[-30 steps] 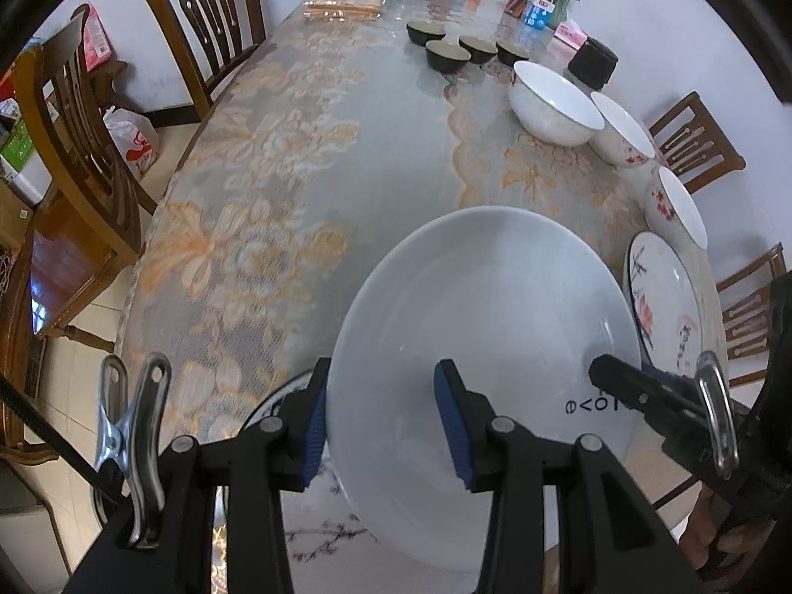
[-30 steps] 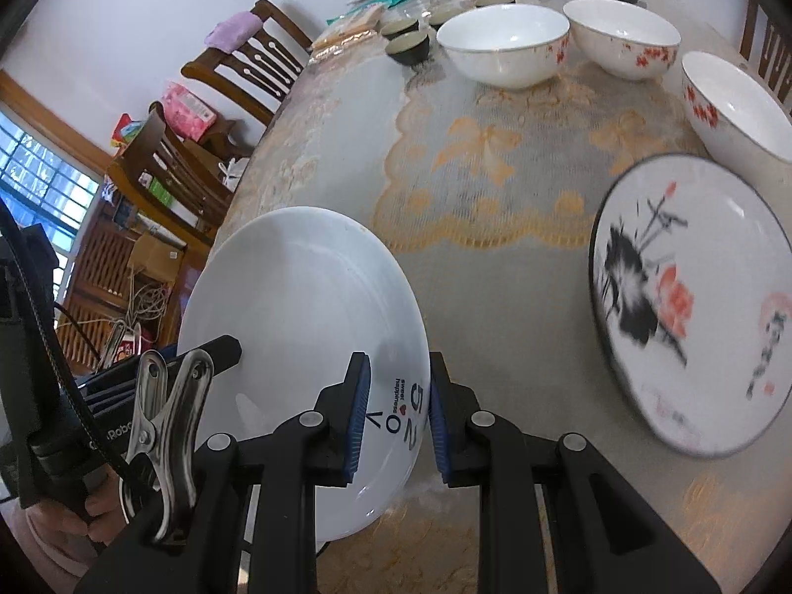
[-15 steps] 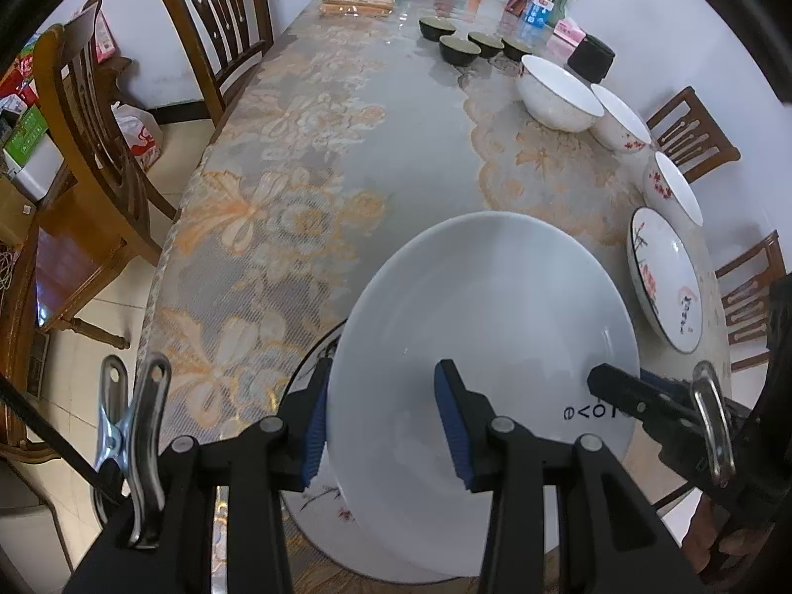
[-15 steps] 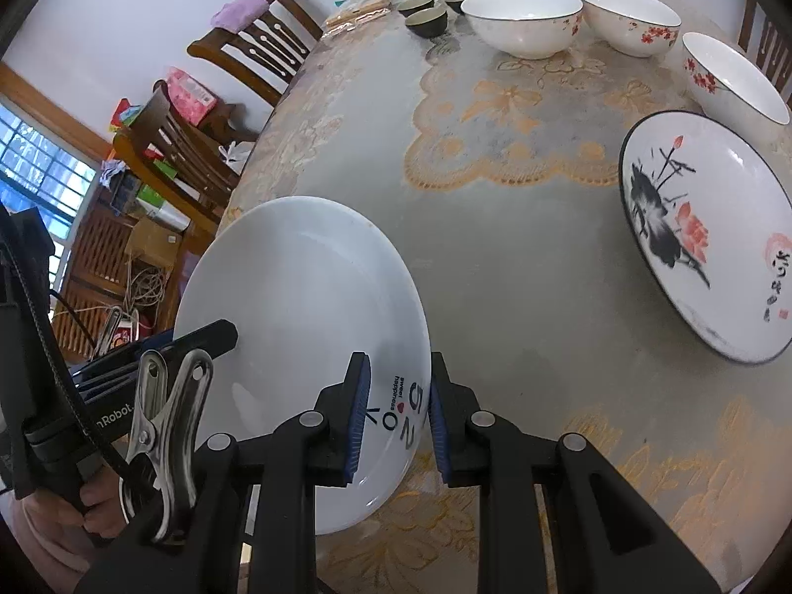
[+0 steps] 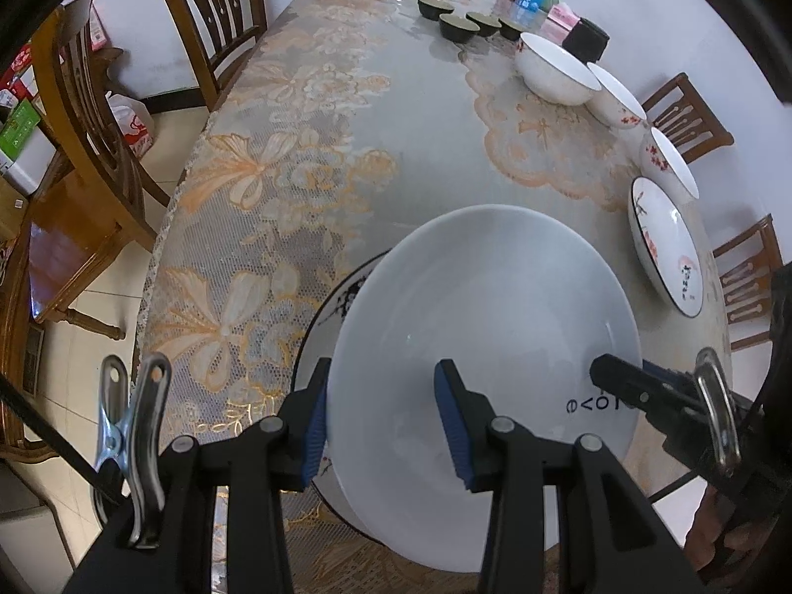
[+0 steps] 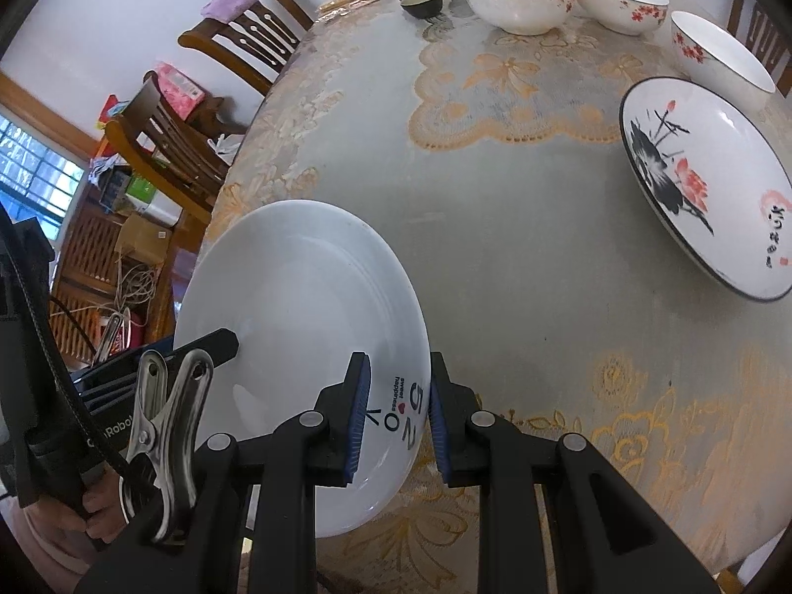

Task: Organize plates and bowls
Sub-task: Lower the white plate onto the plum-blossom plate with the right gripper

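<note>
Gripping opposite rims of a plain white plate (image 5: 485,307), the left gripper (image 5: 381,425) and right gripper (image 6: 396,411) hold it tilted above a black-rimmed painted plate (image 5: 326,317) on the lace-covered table (image 5: 307,158); a matching painted plate (image 6: 708,188) and three floral bowls (image 6: 517,0) lie beyond the white plate.

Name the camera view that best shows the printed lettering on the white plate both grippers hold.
Right wrist view: the lettering on the white plate sits readable between the right gripper fingers. The left wrist view shows only "ove", partly covered by that gripper.
</note>
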